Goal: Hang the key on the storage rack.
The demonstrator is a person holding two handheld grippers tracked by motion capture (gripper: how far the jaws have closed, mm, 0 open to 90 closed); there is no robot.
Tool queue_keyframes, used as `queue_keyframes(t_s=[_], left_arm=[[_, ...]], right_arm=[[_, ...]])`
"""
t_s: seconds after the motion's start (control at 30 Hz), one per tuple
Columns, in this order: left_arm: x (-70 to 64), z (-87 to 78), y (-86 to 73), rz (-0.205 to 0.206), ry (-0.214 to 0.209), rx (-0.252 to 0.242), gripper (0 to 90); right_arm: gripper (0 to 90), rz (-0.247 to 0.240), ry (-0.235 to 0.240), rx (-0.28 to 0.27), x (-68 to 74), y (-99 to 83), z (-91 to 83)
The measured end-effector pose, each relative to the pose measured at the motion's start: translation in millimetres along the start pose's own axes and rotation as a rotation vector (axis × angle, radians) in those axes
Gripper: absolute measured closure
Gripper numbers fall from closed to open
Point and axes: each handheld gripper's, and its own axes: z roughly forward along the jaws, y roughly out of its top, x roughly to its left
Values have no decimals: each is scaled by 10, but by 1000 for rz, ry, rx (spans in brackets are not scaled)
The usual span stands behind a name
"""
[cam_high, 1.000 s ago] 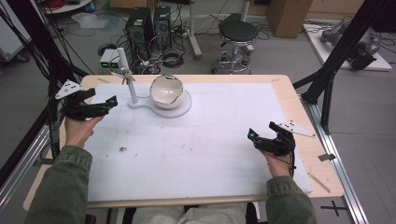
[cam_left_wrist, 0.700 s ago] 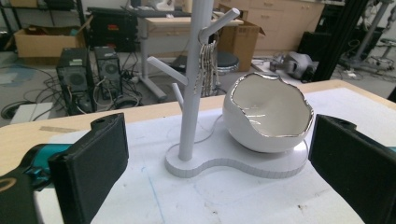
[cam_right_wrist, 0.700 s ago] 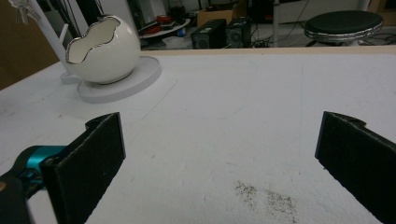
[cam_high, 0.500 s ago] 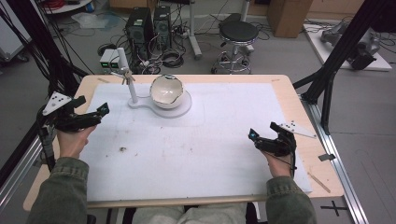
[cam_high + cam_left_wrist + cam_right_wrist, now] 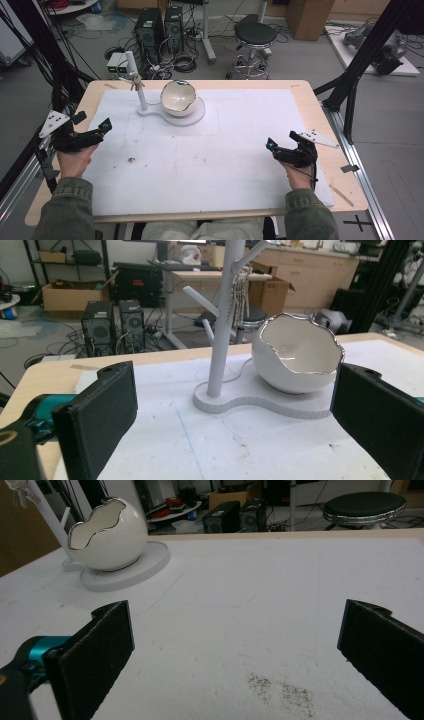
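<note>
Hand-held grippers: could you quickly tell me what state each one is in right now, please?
Left hand-held gripper: open, holding nothing, near the table's left edge.
Right hand-held gripper: open, holding nothing, over the white mat.

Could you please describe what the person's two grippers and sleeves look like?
Both grippers are black with flat, blocky black jaws and teal accents near the jaw base. The left gripper carries a grey three-cornered plate on top, and so does the right gripper, at its outer side. A dark cable trails from the right gripper along the hand. The person wears olive-green sleeves with buttoned-looking cuffs.
</note>
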Motion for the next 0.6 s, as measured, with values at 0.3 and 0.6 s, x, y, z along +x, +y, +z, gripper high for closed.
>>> queue_keyframes(t_s=[0.3,0.6], left_arm=[[77,-167,-125,-32,23,-36,53],[129,-363,-314,-67,61,-31,53]], right_arm=[[6,3,-4,-2,1,-1,-9],[6,-1,-9,-5,-1,0,-3]])
